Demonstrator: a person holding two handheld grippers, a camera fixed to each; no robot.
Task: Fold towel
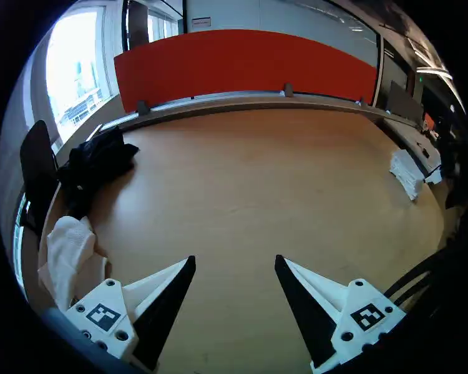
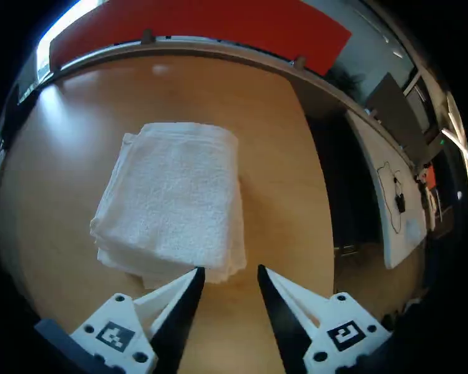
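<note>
Wood counter [image 1: 246,187] runs out to a red partition [image 1: 246,62] at the far edge, with bright windows off to the left of your left gripper [image 1: 234,258]. That gripper is released, jaws wide with only bare counter between them, and it hangs well apart from the work, which looks like the right place for it: nothing there for it to snag. A white cloth [image 1: 65,255] lies just beside its left finger and a black bundle [image 1: 97,162] farther ahead on that side; both seem parked out of the way. Your right gripper [image 2: 231,268] is also released and grasps nothing. The towel [image 2: 171,199] lies just ahead and to the left of it, the near edge at the tip of its left finger; whether they touch, I cannot tell. It sits flat as a compact rectangle, several layers showing along the near edge, so I judge the folding done or nearly so. Jaws spread that close to the edge suit either a last squaring nudge or a clean retreat; lift straight off so you do not drag the top layer.
</note>
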